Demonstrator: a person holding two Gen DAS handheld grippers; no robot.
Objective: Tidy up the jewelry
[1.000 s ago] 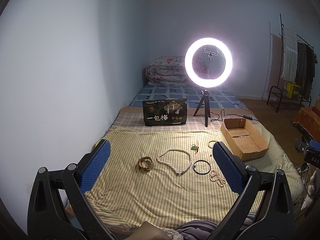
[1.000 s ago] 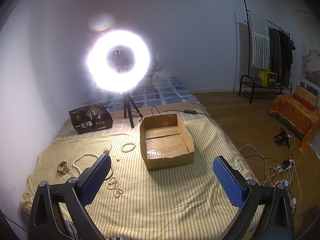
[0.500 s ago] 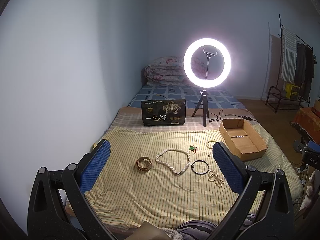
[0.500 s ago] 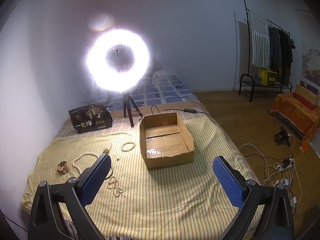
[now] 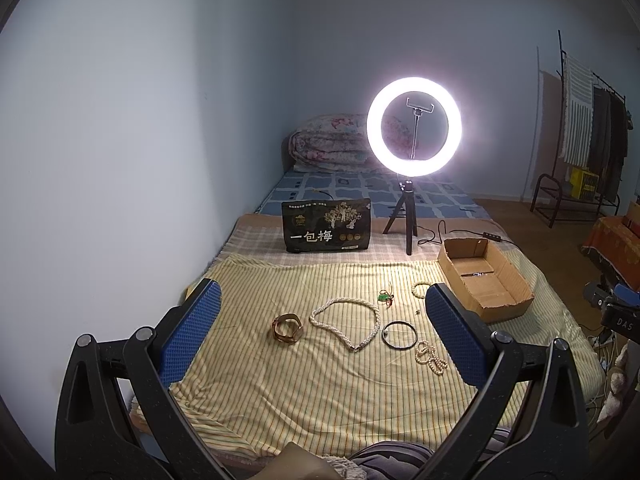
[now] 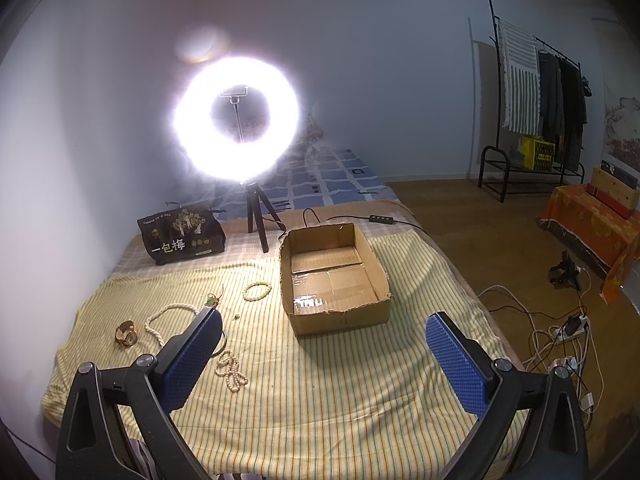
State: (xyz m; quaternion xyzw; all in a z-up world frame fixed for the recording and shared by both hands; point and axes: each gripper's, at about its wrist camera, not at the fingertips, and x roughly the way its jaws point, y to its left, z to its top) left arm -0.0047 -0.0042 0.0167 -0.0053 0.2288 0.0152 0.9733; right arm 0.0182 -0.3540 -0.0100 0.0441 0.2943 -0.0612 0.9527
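Left tongs [image 5: 322, 328]: spread wide, holding nothing; black frame, blue dimpled pads [image 5: 191, 332].
Right tongs [image 6: 324, 364]: spread wide, holding nothing; same blue textured pads [image 6: 456, 364].
Striped cloth [image 5: 280, 384]: yellow ribbed fabric under both tongs.
Twisted pearl necklace [image 5: 345, 322]: open loop ahead between the left pads.
Gold watch [image 5: 287, 329]: curled metal band, just left of the necklace.
Black bangle [image 5: 399, 334]: thin round hoop, near the left tongs' right pad.
Bead strand [image 6: 231, 372]: pale, bunched, just beside the right tongs' left pad.
Pale bead bracelet [image 6: 257, 291]: small ring, farther ahead.
Green pendant [image 5: 385, 297]: small, on a cord.
Cardboard box [image 6: 340, 316]: shallow, rectangular, open-topped, ahead between the right pads.
Ring light [image 5: 414, 127]: glowing circle on a tripod, beyond the cloth.
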